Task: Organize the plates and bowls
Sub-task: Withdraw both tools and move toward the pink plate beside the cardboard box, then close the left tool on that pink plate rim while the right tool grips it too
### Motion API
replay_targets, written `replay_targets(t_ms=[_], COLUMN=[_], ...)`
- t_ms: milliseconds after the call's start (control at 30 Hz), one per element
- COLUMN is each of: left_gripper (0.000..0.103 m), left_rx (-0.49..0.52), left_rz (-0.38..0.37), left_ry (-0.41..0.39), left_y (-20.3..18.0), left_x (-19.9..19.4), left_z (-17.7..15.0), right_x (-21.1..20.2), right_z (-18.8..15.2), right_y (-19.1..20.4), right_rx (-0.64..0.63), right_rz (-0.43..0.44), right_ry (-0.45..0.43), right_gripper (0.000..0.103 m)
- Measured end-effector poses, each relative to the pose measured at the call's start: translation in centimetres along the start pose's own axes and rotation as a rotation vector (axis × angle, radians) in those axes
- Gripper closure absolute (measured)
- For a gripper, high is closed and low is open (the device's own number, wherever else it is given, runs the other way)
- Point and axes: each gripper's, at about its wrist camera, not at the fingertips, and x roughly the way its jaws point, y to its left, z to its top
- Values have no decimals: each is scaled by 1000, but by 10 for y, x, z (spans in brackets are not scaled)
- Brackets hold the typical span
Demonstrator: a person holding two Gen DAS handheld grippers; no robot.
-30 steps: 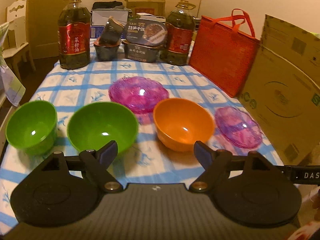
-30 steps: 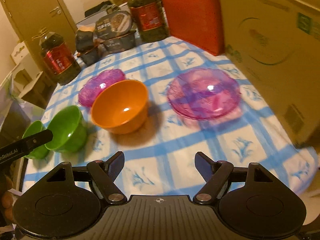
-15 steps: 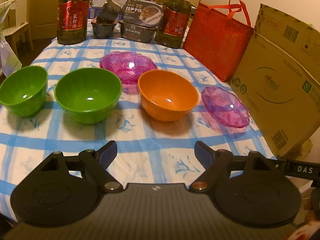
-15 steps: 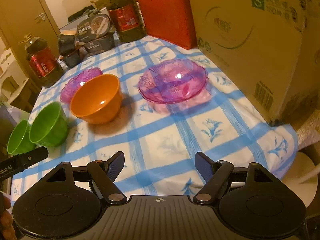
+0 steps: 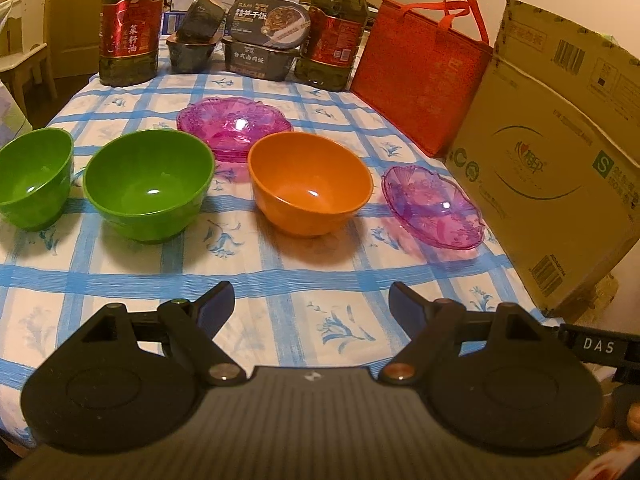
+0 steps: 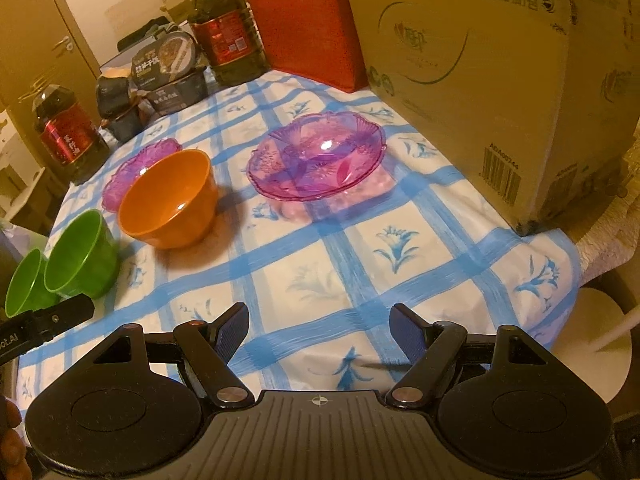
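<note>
Both grippers hover low over the near edge of the table (image 5: 280, 280), each with its jaws spread wide and nothing between them. The left gripper (image 5: 310, 304) points straight down the length of the table; the right gripper (image 6: 319, 326) sits off to the right and angles in toward the left, with a sliver of the other tool's black bar (image 6: 44, 322) showing at its lower left.

From the left view the whole row reads plainly: a small green bowl (image 5: 34, 182) at the far left, a larger green bowl (image 5: 148, 188) just beside it, an orange bowl (image 5: 312, 188) in the middle, and a pink plate (image 5: 434, 206) to the right near the cardboard box (image 5: 560, 152). A second pink plate (image 5: 234, 126) lies behind, between the larger green bowl and the orange one.

The right view gives what the left cannot — the near pink plate (image 6: 316, 160) face-on, with its scalloped rim and pressed pattern. There the orange bowl (image 6: 170, 200) hides most of the far plate (image 6: 140, 160).

The bowls are smooth, glossy, opaque plastic; the plates are translucent and ribbed. The cloth is a blue-and-white check with small flower prints. At the far end stand two oil bottles (image 5: 130, 24), dark food tubs (image 5: 262, 46) and a red bag (image 5: 420, 88).
</note>
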Motion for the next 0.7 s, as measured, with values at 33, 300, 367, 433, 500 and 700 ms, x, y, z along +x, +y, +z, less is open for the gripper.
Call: replay_targets(t_ms=[33, 300, 367, 433, 500, 700], left_gripper=[21, 21, 21, 24, 29, 34], left_rx=[1, -13, -17, -13, -6, -8], left_rz=[-3, -14, -22, -28, -31, -52], left_ry=[2, 25, 30, 35, 42, 60], left_y=[-1, -15, -20, -27, -35, -54], left_x=[1, 15, 20, 25, 32, 57], left_z=[0, 2, 3, 4, 4, 7], right_x=[0, 0, 1, 3, 5, 14], right_z=[0, 3, 5, 8, 12, 27], right_y=[-1, -14, -19, -26, -32, -48], right_rx=[2, 36, 48, 63, 75, 101], right_rz=[-2, -15, -21, -27, -32, -30], right_ry=[0, -16, -22, -29, -36, -53], right_gripper=[26, 26, 26, 26, 26, 26])
